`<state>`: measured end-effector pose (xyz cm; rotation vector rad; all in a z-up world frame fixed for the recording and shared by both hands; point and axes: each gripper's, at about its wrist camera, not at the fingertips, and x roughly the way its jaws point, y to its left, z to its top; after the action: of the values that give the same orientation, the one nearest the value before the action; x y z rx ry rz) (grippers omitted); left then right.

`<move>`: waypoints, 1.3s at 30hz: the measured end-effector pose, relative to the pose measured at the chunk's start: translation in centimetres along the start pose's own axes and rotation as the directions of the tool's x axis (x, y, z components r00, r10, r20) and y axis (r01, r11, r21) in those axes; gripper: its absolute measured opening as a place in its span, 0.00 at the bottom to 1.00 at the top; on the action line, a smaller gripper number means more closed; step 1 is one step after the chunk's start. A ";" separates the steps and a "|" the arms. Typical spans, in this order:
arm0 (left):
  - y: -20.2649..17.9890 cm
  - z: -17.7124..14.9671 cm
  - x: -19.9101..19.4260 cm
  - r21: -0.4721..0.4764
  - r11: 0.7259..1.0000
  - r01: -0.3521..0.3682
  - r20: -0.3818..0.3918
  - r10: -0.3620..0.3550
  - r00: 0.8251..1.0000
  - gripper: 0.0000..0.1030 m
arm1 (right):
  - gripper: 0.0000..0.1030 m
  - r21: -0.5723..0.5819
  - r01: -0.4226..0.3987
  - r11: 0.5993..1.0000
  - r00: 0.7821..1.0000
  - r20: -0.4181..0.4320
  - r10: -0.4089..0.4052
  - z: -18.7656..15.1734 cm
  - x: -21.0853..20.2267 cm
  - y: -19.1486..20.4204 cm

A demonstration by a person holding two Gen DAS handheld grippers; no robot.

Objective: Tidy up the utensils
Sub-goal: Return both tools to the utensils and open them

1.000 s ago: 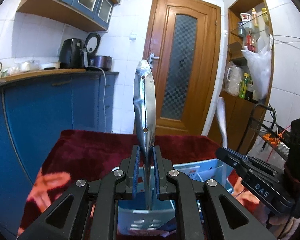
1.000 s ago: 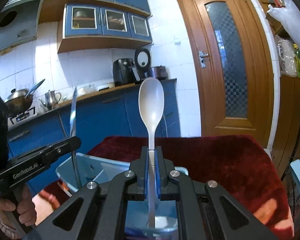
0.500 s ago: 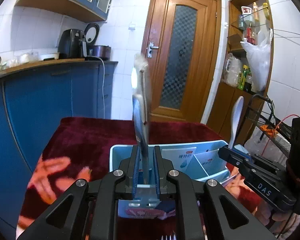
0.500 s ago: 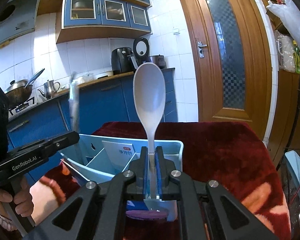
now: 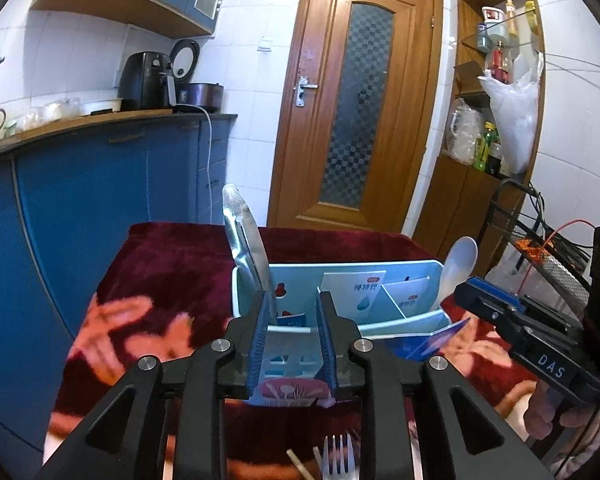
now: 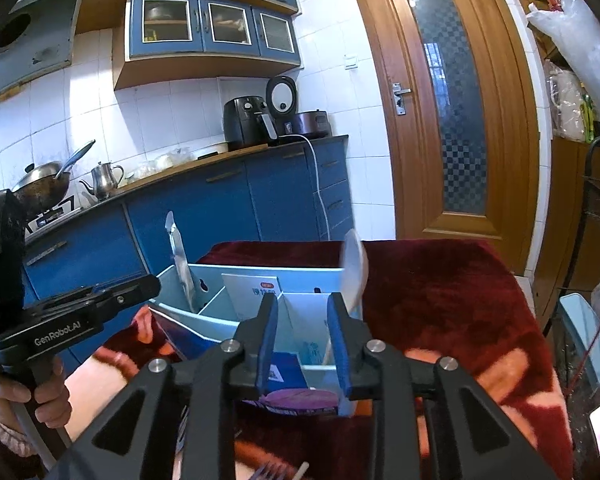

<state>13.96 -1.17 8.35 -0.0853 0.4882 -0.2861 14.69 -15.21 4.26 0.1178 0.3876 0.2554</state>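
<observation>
Left wrist view: your left tongs (image 5: 293, 322) are opening; the knife (image 5: 247, 254) leans upright against the left pad, standing in the caddy's (image 5: 404, 276) left compartment.

Right wrist view: your right tongs (image 6: 303, 326) are opening too; the spoon (image 6: 354, 276) stands upright beside the right pad, in the right compartment.

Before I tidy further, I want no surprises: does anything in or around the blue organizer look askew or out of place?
Yes. A blue card pokes out slantwise from under the organizer. The metal utensil and white spoon lean rather than standing upright.
</observation>
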 end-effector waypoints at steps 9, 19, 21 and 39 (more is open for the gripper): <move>0.3 -0.6 -2.7 0.017 1.000 -0.017 -0.059 0.018 0.998 0.24 | 0.28 0.040 0.038 0.998 0.995 -0.098 -0.034 -0.7 -2.1 0.4; -0.1 -2.7 -4.1 0.051 0.998 -0.027 -0.229 0.038 0.973 0.24 | 0.28 0.016 0.051 0.999 0.970 -0.237 -0.046 -2.7 -3.8 1.6; -0.3 -3.5 -4.0 0.051 0.999 -0.020 -0.278 0.034 0.960 0.24 | 0.28 0.015 0.046 0.999 0.963 -0.268 -0.041 -3.3 -4.0 1.8; -2.2 -9.0 -2.5 0.047 0.996 0.075 -0.525 -0.039 0.850 0.24 | 0.28 0.075 0.056 0.996 0.889 -0.458 -0.015 -7.5 -4.8 1.6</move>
<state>7.07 -2.62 1.90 0.0465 1.0238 -0.3858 7.15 -14.49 -0.71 0.1352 0.8725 0.2286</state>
